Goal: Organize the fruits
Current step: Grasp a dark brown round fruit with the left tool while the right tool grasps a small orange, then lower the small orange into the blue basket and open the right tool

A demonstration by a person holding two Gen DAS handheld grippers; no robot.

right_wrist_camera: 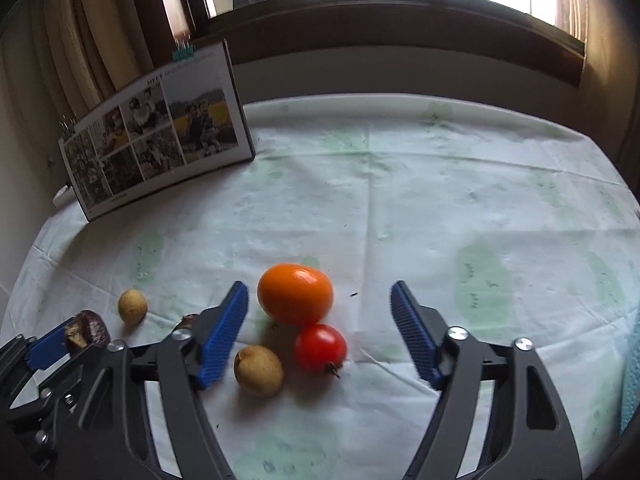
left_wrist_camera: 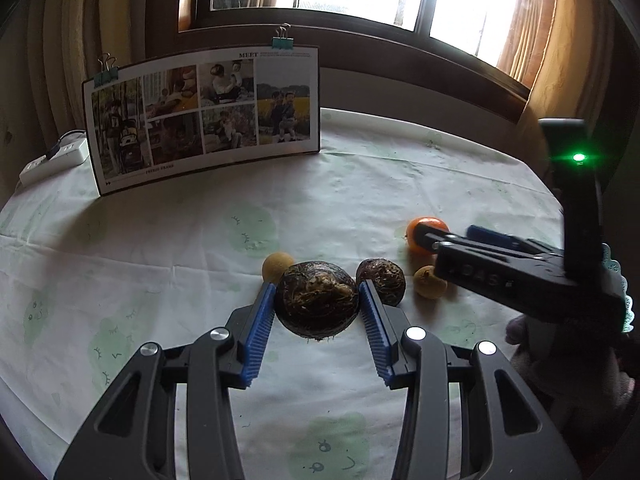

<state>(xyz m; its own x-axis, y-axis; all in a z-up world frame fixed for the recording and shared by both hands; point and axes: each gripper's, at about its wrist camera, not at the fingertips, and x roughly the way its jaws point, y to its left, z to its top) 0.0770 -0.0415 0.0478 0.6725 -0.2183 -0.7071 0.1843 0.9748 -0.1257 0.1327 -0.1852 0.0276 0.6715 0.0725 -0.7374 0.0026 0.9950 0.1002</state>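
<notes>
My left gripper [left_wrist_camera: 317, 286] is shut on a dark brown, rough round fruit [left_wrist_camera: 316, 304], held just above the cloth. A second dark fruit [left_wrist_camera: 382, 280] lies right behind it, and small tan fruits sit at its left [left_wrist_camera: 277, 266] and right [left_wrist_camera: 428, 282]. In the right wrist view my right gripper [right_wrist_camera: 318, 286] stands open over an orange fruit [right_wrist_camera: 295, 299], a red tomato [right_wrist_camera: 320, 348] and a tan fruit [right_wrist_camera: 259, 370]. The orange fruit lies between the fingertips, nearer the left pad, and no pad touches it. The left gripper with its dark fruit [right_wrist_camera: 86, 332] shows at the lower left.
A round table under a white cloth with pale green prints [left_wrist_camera: 200, 240]. A photo board [left_wrist_camera: 204, 120] with binder clips stands at the back left, a white power strip [left_wrist_camera: 52, 160] beside it. Behind are a window and curtains. Another tan fruit [right_wrist_camera: 132, 306] lies left of the right gripper.
</notes>
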